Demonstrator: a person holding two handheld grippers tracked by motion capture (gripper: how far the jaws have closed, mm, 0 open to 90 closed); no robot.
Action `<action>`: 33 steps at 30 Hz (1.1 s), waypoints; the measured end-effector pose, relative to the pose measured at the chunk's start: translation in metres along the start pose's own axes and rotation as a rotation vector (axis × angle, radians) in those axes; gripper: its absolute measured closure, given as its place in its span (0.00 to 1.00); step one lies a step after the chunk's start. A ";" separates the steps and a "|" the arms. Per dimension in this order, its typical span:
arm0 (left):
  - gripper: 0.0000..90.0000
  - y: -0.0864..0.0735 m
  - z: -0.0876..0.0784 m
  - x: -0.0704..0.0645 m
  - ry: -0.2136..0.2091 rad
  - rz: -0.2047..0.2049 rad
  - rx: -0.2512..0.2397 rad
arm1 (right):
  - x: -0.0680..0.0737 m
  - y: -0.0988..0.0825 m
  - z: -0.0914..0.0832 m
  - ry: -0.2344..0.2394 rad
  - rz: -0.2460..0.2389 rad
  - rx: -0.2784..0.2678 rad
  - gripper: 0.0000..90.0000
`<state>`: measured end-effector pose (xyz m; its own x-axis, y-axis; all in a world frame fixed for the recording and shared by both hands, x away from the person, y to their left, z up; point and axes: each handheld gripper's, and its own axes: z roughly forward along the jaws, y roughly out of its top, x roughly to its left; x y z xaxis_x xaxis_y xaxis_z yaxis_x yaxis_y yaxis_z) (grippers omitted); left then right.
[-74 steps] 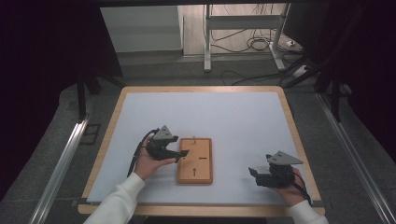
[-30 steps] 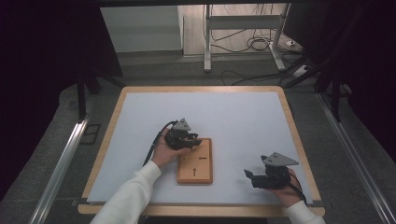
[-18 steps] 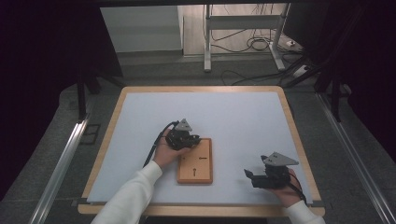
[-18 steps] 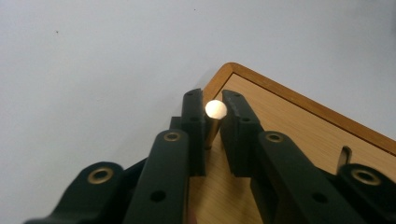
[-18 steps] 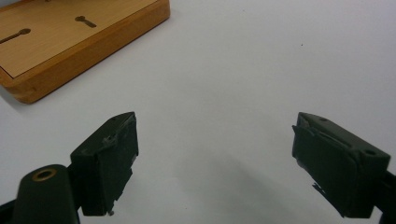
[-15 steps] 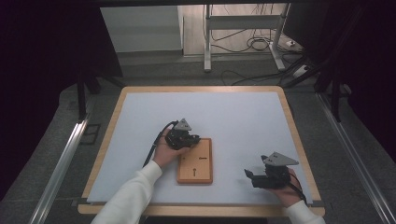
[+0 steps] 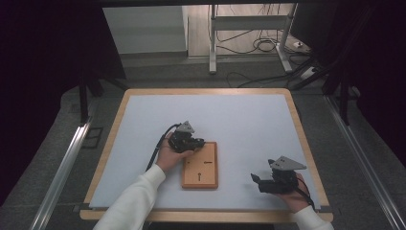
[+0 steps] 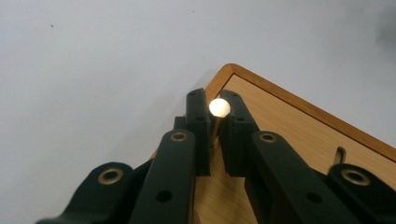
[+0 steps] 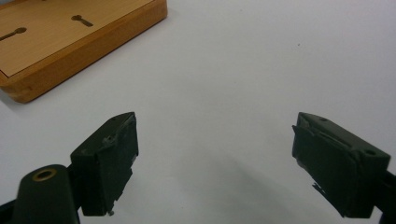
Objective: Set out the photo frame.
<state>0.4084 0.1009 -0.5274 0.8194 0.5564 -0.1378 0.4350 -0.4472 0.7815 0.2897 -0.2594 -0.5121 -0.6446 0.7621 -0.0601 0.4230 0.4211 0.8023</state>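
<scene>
A flat wooden board [image 7: 200, 165] with keyhole-shaped slots [image 7: 207, 163] lies on the white table top. My left gripper [image 7: 198, 143] is at the board's far left corner. In the left gripper view its jaws [image 8: 212, 100] have just been closing and now pinch a thin peg with a pale round head [image 8: 219, 107], upright at the edge of the board [image 8: 299, 121]. My right gripper [image 7: 256, 179] rests low near the table's front right, apart from the board. Its jaws [image 9: 215, 135] stand wide open over bare white surface, with the board [image 9: 70, 32] ahead at the upper left.
The white surface [image 7: 249, 120] has a wooden rim [image 7: 206, 91]. Metal rails [image 7: 62, 167] run along both sides of the table. Beyond the far edge are a stand's legs and cables [image 7: 258, 45] on the floor.
The left hand moved right and away from me, from the board's left side to its far left corner, then held still. The right hand stayed put.
</scene>
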 end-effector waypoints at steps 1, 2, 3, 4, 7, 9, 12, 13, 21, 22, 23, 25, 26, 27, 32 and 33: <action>0.93 0.000 0.000 0.000 -0.002 -0.001 0.000 | 0.000 0.000 0.000 0.001 0.000 -0.001 0.16; 0.92 0.000 0.000 0.000 -0.002 -0.001 0.000 | 0.000 0.000 0.000 0.001 0.000 -0.001 0.16; 0.93 0.000 0.000 0.000 -0.005 -0.003 0.001 | 0.001 0.000 0.000 0.002 -0.004 -0.003 0.16; 0.92 0.000 0.000 0.001 -0.007 -0.003 0.001 | 0.001 0.000 0.000 0.003 -0.007 -0.004 0.16; 0.92 0.000 0.000 0.001 -0.012 -0.010 0.004 | 0.002 0.001 -0.001 0.006 -0.011 -0.002 0.16; 0.92 0.001 0.000 0.002 -0.015 -0.013 0.010 | 0.004 0.002 -0.002 0.007 -0.018 -0.004 0.16; 0.92 0.003 0.000 0.003 -0.023 -0.020 0.021 | 0.007 0.004 -0.002 0.006 -0.027 -0.006 0.16; 0.92 0.003 0.000 0.003 -0.028 -0.024 0.022 | 0.008 0.004 -0.003 0.008 -0.031 -0.008 0.16; 0.91 0.005 0.000 0.006 -0.050 -0.045 0.036 | 0.016 0.008 -0.003 0.019 -0.039 -0.005 0.16; 0.91 0.005 0.000 0.006 -0.054 -0.049 0.038 | 0.017 0.008 -0.003 0.022 -0.041 -0.006 0.16; 0.91 0.006 0.000 0.007 -0.058 -0.051 0.042 | 0.019 0.008 -0.003 0.025 -0.045 -0.006 0.16; 0.91 0.006 0.000 0.008 -0.067 -0.055 0.044 | 0.022 0.009 -0.003 0.032 -0.051 -0.007 0.16; 0.91 0.006 0.000 0.008 -0.071 -0.056 0.049 | 0.024 0.010 -0.003 0.038 -0.057 -0.008 0.16; 0.91 0.007 0.000 0.009 -0.078 -0.058 0.054 | 0.026 0.011 -0.003 0.041 -0.062 -0.009 0.16; 0.90 0.009 0.000 0.013 -0.097 -0.060 0.069 | 0.037 0.014 -0.004 0.049 -0.090 -0.012 0.16; 0.90 0.009 0.000 0.013 -0.100 -0.070 0.064 | 0.038 0.015 -0.004 0.050 -0.097 -0.010 0.16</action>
<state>0.4226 0.1038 -0.5227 0.8180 0.5163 -0.2535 0.5129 -0.4553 0.7278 0.2690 -0.2261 -0.5005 -0.7135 0.6922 -0.1084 0.3508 0.4869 0.7999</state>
